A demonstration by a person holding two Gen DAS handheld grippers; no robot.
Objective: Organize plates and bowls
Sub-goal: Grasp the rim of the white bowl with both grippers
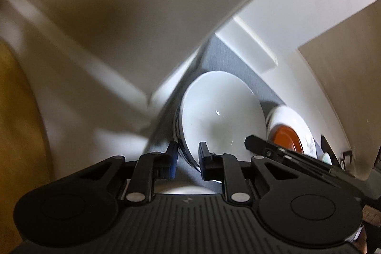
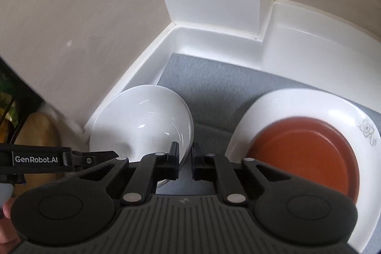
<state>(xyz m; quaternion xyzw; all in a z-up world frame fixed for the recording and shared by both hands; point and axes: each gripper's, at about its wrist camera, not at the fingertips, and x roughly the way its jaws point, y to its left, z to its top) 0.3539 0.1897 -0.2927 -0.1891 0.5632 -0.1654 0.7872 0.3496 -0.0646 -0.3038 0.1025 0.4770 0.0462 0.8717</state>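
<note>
Left gripper (image 1: 188, 154): jaws drawn in around the near rim of the white bowl (image 1: 221, 113); one finger outside the wall, one inside; clamped on the rim, as far as the left wrist view shows
Right gripper (image 2: 184, 155): jaws narrowed to a slim gap at the opposite rim of the same bowl (image 2: 142, 120); left finger over the inside of the rim, right finger just outside it; whether actually pinching the rim, cannot tell
Bowl: plain white, with a blue pattern on the outer wall; sitting on the grey mat (image 2: 214, 87) close to the corner of the white tray (image 2: 214, 39); appears nested on another bowl, edge only glimpsed beneath, not certain
Plates: white plate with a flower print (image 2: 333, 111) to the right of the bowl, apart from it, with a smaller brown plate (image 2: 307, 151) stacked on top
Surroundings: beige wall behind the tray; blurred at the left of both views
Done so far, by judgement: plates stacked as one pile, bowls gathered on the left of the mat, all inside the tray
Left to do, by judgement: settling or releasing this bowl; any further dishes outside the tray not visible, so remaining count unknown
</note>
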